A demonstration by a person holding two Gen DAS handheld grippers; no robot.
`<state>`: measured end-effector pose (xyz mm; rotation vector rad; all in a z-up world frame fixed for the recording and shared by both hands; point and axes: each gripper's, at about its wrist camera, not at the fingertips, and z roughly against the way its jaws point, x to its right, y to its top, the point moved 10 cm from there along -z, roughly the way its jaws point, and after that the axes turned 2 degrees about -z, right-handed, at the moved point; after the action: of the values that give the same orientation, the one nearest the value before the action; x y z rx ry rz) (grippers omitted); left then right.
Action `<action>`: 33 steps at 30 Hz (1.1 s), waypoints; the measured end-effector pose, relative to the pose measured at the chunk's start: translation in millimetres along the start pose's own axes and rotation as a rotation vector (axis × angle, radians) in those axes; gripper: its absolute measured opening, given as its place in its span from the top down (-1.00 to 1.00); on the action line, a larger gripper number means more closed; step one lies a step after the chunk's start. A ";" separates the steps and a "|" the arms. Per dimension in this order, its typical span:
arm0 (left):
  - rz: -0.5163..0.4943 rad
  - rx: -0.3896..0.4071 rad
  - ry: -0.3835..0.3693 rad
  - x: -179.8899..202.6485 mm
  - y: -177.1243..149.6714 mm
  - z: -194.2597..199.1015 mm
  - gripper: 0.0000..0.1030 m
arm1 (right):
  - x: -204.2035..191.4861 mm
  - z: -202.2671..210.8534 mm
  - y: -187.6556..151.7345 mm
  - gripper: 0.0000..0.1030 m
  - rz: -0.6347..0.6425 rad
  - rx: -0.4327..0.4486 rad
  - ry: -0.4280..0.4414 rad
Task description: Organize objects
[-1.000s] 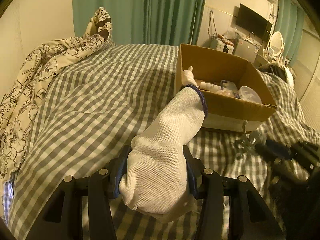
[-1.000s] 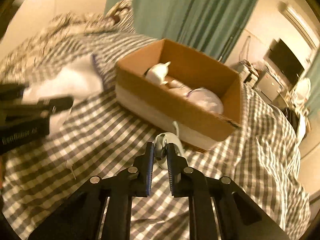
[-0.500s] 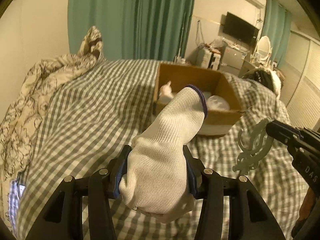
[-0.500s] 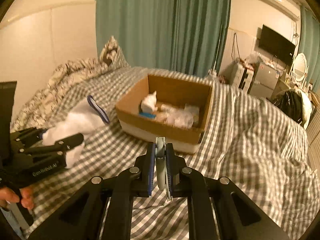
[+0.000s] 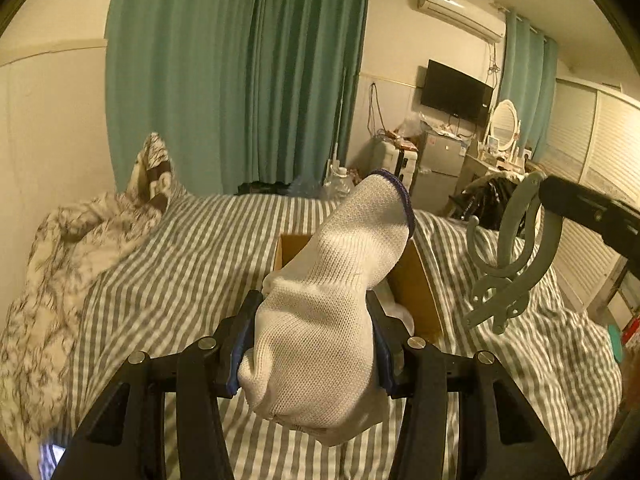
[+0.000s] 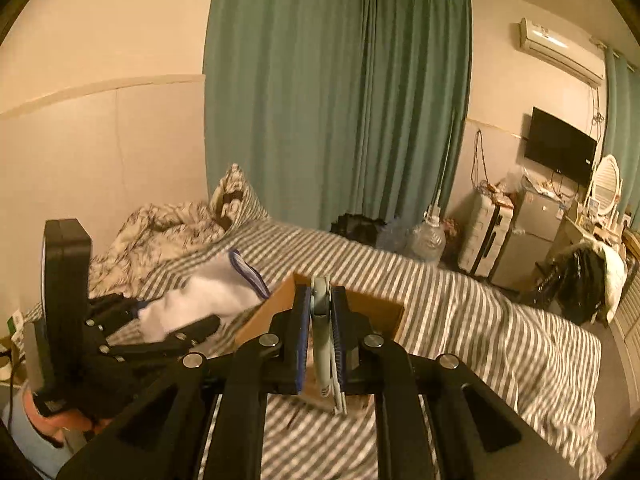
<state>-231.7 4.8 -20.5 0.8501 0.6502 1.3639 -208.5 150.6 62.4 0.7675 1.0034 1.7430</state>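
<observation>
My left gripper (image 5: 312, 340) is shut on a white knit glove (image 5: 332, 292) with a blue cuff, held up above the bed. The glove hides most of an open cardboard box (image 5: 416, 280) on the checked bedspread. My right gripper (image 6: 321, 312) is shut on a grey-green plastic hanger clip (image 6: 322, 344), seen edge-on. In the left wrist view the clip (image 5: 508, 256) hangs from the right gripper to the right of the glove. In the right wrist view the glove (image 6: 204, 300) and the left gripper (image 6: 132, 332) are at the left, beside the box (image 6: 376, 308).
A checked bedspread (image 5: 168, 280) covers the bed, with a floral duvet (image 5: 44, 280) bunched at the left. Green curtains (image 6: 332, 100) hang behind. A water jug (image 6: 426, 240), suitcase (image 6: 486, 236), small fridge and TV (image 6: 562, 152) stand beyond the bed.
Both grippers have risen well above the bed with the glove and the clip. The box now sits lower in both views and is mostly hidden.
</observation>
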 end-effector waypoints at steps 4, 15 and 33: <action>0.015 -0.027 -0.008 1.0 15.5 -41.9 0.02 | 10.6 -45.7 11.1 0.80 0.007 -0.015 -0.021; 0.005 -0.134 -0.001 -1.3 -4.6 -154.0 0.02 | 48.3 -176.3 -29.0 0.80 -0.002 -0.105 -0.099; 0.038 -0.104 -0.003 -1.5 13.0 -159.8 -0.82 | 82.1 -169.6 -45.2 -0.40 -0.203 -0.097 -0.063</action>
<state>-370.0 25.9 -98.9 0.7841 0.5580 1.4175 -360.4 188.2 -51.9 0.6323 0.9147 1.5714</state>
